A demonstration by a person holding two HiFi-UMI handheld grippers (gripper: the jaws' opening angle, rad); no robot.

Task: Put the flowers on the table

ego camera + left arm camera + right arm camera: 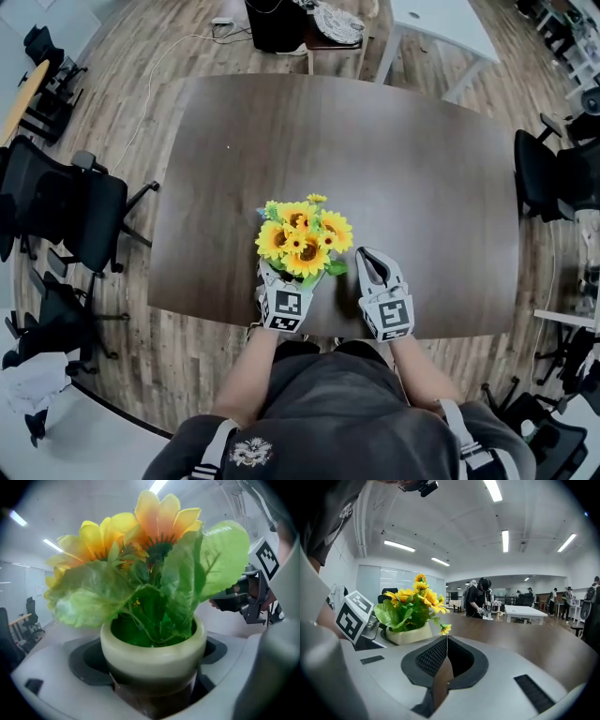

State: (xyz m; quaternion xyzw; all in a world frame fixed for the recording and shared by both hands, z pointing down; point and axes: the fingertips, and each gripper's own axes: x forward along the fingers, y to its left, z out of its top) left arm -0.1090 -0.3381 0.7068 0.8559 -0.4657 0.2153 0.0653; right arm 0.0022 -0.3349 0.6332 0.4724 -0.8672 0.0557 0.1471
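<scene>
Near the dark wooden surface (375, 150) edge, the left claw (281, 281) grasps a cream pot (153, 649) of yellow sunflowers (305, 236); the right claw (372, 262), beside the pot, is clenched empty; wide room beyond.

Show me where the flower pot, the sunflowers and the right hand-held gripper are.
flower pot (152, 651): left gripper view, on its pale front rim.
sunflowers (302, 239): head view, middle of the bunch.
right hand-held gripper (446, 644): right gripper view, where its closed jaws meet.
</scene>
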